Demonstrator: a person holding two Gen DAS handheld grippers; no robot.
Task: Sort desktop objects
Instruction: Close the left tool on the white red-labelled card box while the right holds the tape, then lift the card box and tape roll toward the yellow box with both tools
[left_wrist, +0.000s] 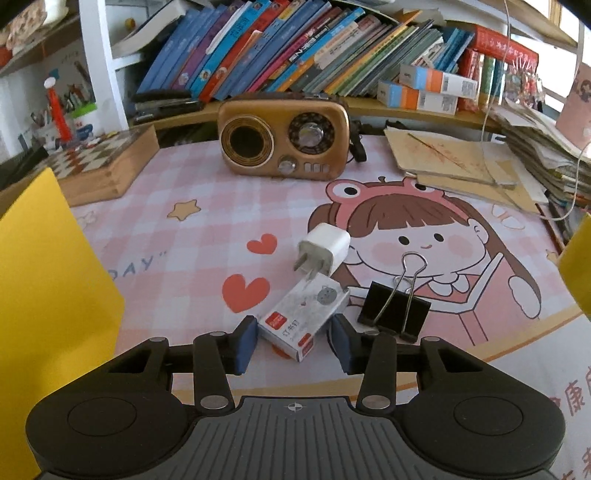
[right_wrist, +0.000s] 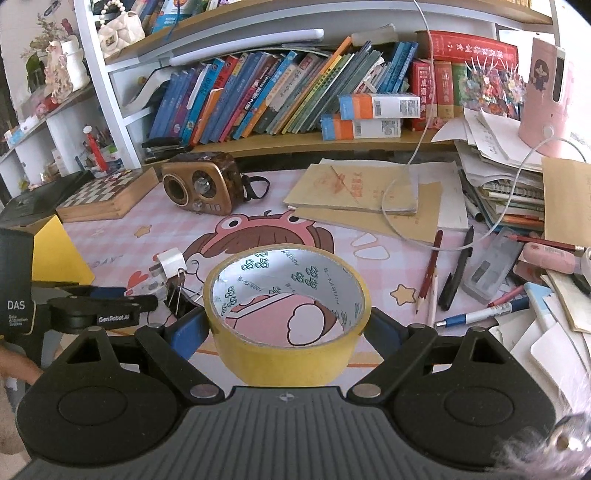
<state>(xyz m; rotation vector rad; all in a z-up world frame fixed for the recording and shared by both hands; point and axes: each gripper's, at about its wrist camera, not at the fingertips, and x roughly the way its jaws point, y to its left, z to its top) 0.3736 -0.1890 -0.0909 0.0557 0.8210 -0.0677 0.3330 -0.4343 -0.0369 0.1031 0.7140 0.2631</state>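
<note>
My left gripper (left_wrist: 292, 341) is open, its blue pads on either side of a small white staple box (left_wrist: 301, 317) lying on the pink cartoon desk mat (left_wrist: 177, 236), with gaps on both sides. A black binder clip (left_wrist: 393, 309) lies just right of the box, and a white charger plug (left_wrist: 324, 248) lies beyond it. My right gripper (right_wrist: 286, 330) is shut on a roll of yellow tape (right_wrist: 286, 314), held above the mat. In the right wrist view the left gripper (right_wrist: 92, 310) shows at the left, near the plug (right_wrist: 168, 264) and clip (right_wrist: 179, 295).
A brown retro radio (left_wrist: 282, 138) and a wooden chessboard box (left_wrist: 98, 166) stand at the back. A yellow box (left_wrist: 44, 295) is at the left. Brown envelopes (right_wrist: 354, 192), paper stacks, pens (right_wrist: 458, 266) and a white cable (right_wrist: 406, 177) crowd the right. Bookshelves run behind.
</note>
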